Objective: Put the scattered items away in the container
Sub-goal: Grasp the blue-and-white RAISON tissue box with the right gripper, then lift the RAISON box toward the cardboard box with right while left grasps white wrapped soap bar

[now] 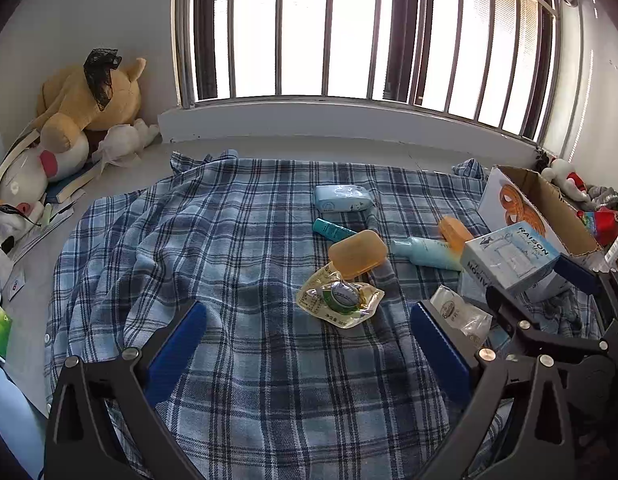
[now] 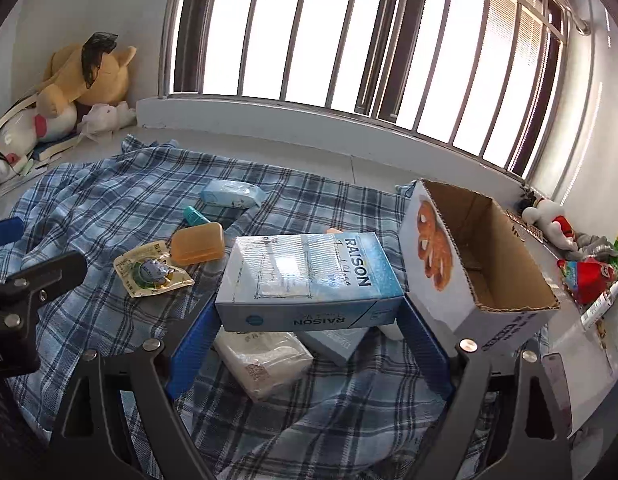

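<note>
Right wrist view shows the right gripper point(image 2: 309, 320) clamped on a light blue RAISON box point(image 2: 309, 280), its blue pads pressed against the box's two short ends. The box is held level above the plaid blanket point(image 2: 109, 200), just left of the open cardboard box point(image 2: 509, 304), which stands on the blanket's right edge with a pastry picture on its white side. Nothing can be seen lying inside that container from here. Under the lifted box lie a white plastic-wrapped packet point(image 2: 265, 364) and a second pale blue carton point(image 2: 337, 342), both resting on the cloth.

Left wrist view shows the left gripper point(image 1: 309, 344) with its jaws spread wide and nothing between them, hovering low over the blanket. Just ahead of it lies a clear yellowish sachet point(image 1: 341, 300) with a round green item inside. Touching the sachet's far side is an orange soap case point(image 1: 357, 254). Beyond that sit a teal tube point(image 1: 333, 230) and a pale blue tissue pack point(image 1: 343, 197). To the right, a light teal bottle point(image 1: 425, 252) lies on its side, with a second orange case point(image 1: 455, 232) just behind it, near the cardboard box.

Stuffed toys point(image 1: 81, 108) are piled in the left corner below the barred window point(image 1: 349, 28). More small toys and packets lie on the ledge right of the cardboard box.
</note>
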Motion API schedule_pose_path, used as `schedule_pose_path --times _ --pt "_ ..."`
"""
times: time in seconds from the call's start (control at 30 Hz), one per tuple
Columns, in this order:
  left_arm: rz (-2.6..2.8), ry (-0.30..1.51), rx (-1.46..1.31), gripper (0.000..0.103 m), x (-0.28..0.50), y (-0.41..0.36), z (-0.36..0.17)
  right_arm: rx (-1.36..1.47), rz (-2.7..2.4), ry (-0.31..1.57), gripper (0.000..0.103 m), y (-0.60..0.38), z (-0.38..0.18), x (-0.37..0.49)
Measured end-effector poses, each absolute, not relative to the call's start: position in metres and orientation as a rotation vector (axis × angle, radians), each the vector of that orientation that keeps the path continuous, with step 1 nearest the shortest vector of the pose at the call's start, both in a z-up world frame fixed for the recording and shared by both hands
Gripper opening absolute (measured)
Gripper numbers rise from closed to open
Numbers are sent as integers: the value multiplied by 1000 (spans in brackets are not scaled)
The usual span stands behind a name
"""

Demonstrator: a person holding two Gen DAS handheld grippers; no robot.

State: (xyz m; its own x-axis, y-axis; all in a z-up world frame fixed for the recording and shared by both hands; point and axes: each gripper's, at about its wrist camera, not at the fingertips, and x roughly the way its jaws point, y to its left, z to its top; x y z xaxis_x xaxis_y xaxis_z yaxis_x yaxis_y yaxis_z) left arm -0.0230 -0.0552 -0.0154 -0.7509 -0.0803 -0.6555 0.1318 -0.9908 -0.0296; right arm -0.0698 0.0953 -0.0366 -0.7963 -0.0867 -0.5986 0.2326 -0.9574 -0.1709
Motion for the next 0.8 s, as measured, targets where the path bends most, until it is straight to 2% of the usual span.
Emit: schedule_pose_path --times 0.43,0.57,0.67,0.7,0.73,0.8 --pt "-2881 -5 1140 103 -44 -20 -44 852 -2942 207 87 159 -6 -64" --pt "-2967 -153 1185 102 -50 19 -58 863 -2960 182 87 171 -7 -65" --pt "-3000 -302 1194 101 -55 49 -67 867 -2958 173 87 175 -9 -65" --pt "-3001 -333 1215 97 -59 55 -70 867 -2957 176 87 176 -9 -65" --pt "-3004 -342 1256 93 -64 59 -74 868 -2955 179 87 176 -9 -65" --pt "-3018 -299 1367 92 -73 61 -83 866 -2953 173 87 179 -8 -64"
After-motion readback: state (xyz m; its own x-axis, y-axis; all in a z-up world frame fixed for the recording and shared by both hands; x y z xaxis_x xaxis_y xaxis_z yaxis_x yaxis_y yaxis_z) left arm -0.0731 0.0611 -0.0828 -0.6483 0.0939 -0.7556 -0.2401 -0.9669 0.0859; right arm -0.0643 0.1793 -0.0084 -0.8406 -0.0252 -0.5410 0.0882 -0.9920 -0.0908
